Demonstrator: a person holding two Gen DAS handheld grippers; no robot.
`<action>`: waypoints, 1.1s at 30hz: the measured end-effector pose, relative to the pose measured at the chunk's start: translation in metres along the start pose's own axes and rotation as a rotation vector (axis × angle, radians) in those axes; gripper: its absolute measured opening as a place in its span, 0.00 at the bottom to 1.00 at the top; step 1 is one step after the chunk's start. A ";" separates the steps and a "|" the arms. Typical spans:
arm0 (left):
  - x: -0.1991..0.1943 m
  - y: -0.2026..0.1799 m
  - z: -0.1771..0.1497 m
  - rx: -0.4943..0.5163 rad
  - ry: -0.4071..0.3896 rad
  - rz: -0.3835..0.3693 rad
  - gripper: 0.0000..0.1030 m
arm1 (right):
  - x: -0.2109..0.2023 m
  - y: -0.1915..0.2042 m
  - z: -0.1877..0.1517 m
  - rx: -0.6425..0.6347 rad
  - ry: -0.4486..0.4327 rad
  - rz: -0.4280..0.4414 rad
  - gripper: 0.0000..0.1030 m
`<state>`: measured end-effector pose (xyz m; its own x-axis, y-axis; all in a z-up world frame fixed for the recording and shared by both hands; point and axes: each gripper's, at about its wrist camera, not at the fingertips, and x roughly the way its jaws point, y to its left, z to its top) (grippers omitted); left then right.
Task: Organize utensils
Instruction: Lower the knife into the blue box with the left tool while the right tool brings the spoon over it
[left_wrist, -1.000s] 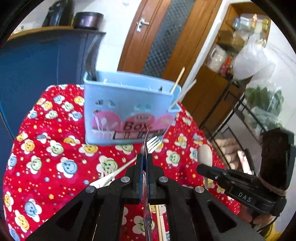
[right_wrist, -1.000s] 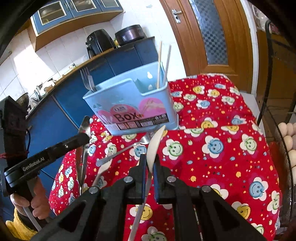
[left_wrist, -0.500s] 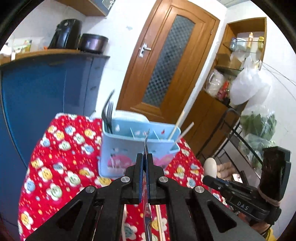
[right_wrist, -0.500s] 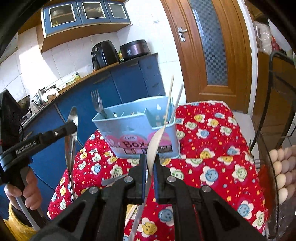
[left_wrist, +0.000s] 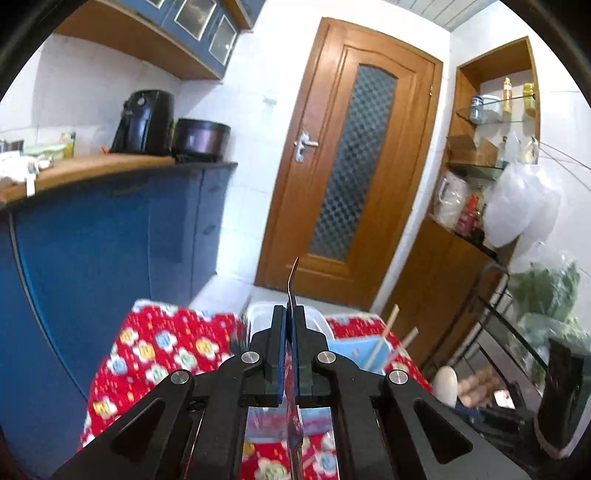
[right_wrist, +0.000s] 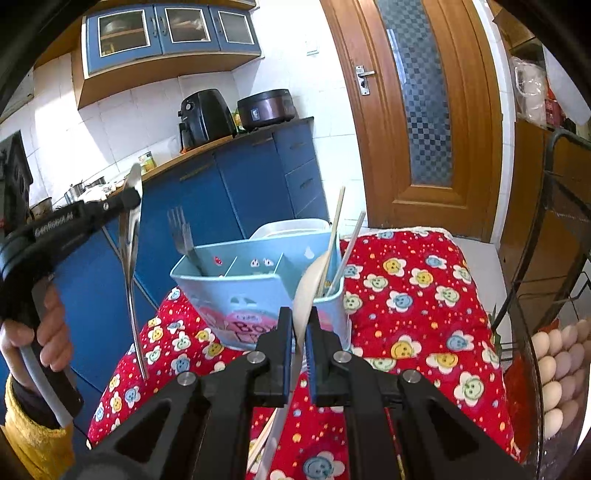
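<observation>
Both my tongs are loaded and raised above the red flower-print tablecloth (right_wrist: 406, 295). My left gripper (right_wrist: 133, 201) is clamped on a slim steel spoon (right_wrist: 129, 258), handle hanging down. My right gripper (right_wrist: 299, 332) pinches a white plastic spoon (right_wrist: 308, 291). At twelve o'clock from it stands the pale blue plastic caddy (right_wrist: 240, 291), holding a steel fork (right_wrist: 179, 232) and wooden chopsticks (right_wrist: 334, 236). I judge the step is carrying; next, lower each spoon into a free compartment.

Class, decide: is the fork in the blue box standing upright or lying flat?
Upright: the fork stands prongs-up in the blue box's left end compartment.
</observation>
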<state>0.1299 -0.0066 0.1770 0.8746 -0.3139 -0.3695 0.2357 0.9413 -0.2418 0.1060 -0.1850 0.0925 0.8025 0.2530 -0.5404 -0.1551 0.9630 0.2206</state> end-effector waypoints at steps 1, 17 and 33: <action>0.003 -0.001 0.005 -0.001 -0.010 0.006 0.02 | 0.001 -0.001 0.002 0.000 -0.004 0.000 0.08; 0.038 -0.011 0.058 0.045 -0.212 0.111 0.02 | 0.033 -0.004 0.054 -0.058 -0.091 -0.034 0.08; 0.082 0.002 0.038 0.053 -0.213 0.153 0.02 | 0.079 0.005 0.094 -0.123 -0.266 -0.162 0.08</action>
<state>0.2180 -0.0260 0.1799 0.9699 -0.1391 -0.1998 0.1103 0.9828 -0.1484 0.2230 -0.1685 0.1275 0.9421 0.0784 -0.3262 -0.0687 0.9968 0.0411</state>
